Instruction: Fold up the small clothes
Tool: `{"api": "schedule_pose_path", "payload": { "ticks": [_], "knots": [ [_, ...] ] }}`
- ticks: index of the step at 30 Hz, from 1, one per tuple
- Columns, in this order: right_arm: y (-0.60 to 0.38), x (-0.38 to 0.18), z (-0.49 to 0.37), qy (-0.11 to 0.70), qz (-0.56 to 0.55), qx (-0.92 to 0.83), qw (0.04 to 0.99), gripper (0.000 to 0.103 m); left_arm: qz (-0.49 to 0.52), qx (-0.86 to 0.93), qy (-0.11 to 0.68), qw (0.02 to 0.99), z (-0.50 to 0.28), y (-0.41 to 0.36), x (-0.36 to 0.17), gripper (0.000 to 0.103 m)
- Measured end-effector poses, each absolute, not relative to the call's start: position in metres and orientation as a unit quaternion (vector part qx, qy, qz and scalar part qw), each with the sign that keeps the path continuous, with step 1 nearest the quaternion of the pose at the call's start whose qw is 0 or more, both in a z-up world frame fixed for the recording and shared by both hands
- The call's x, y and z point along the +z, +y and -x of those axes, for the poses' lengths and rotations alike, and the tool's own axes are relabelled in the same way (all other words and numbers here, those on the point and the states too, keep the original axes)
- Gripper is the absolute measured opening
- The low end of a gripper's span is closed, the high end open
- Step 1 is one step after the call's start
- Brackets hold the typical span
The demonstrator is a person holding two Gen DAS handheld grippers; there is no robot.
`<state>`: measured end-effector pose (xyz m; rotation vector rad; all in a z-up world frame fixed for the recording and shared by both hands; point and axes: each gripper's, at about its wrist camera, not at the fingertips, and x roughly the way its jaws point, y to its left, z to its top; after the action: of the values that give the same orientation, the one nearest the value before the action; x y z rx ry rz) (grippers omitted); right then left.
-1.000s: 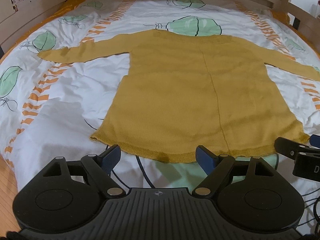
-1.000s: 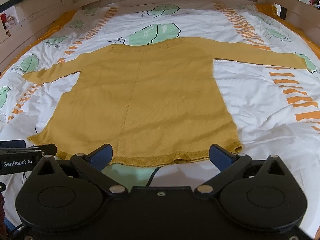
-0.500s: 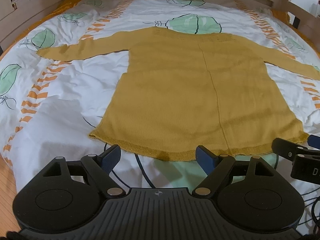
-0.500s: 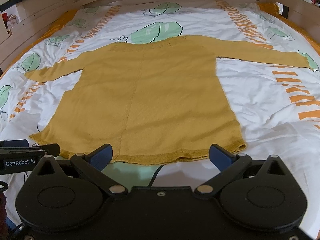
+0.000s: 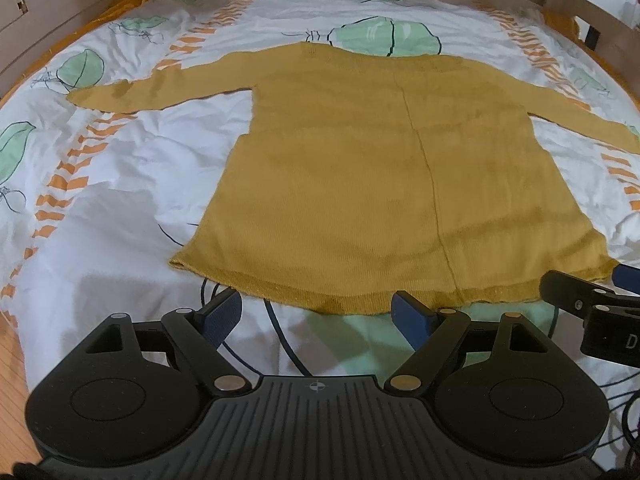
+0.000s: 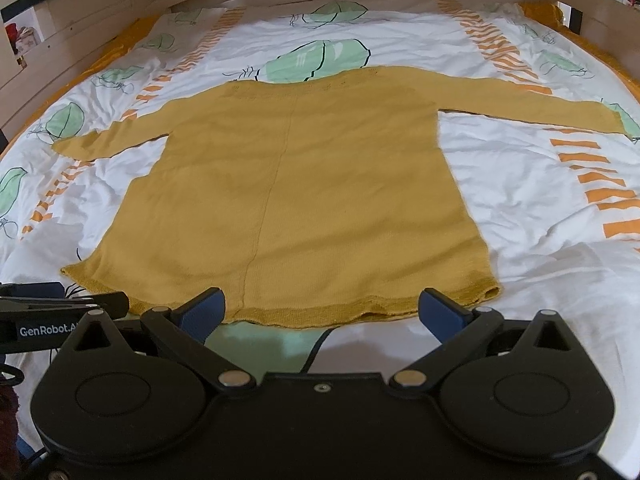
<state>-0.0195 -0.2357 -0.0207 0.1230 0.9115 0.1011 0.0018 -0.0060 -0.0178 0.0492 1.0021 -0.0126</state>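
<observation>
From the left wrist view, a mustard sweater lies flat mid-frame on a leaf-print bed cover, sleeves spread. The left claw, released and empty, sits at lower centre beside the hem. From the right wrist view, the sweater fills the centre; the right claw, released, sits just below its hem.

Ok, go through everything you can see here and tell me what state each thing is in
Yellow sweater: spread flat on the bed, unfolded, both sleeves stretched out sideways, hem nearest the cameras.
Duvet cover: laid over the bed, lightly wrinkled.
Left tool: open, empty, just short of the hem.
Right tool: open, empty, at the hem, not gripping it.
</observation>
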Motion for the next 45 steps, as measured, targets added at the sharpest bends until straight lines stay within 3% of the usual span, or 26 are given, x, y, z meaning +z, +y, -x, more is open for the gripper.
{"api": "schedule_pose_path", "payload": {
  "ticks": [34,45],
  "knots": [
    [-0.261,-0.025,-0.035,0.459,-0.068,0.075,0.883,0.102,-0.008,-0.017,0.501,0.866,-0.064,0.000,-0.019,0.082],
    [-0.342,-0.022,-0.121,0.399,-0.026,0.014,0.917,0.102,-0.015,-0.009,0.424,0.906,-0.155,-0.010,-0.018,0.082]
  ]
}}
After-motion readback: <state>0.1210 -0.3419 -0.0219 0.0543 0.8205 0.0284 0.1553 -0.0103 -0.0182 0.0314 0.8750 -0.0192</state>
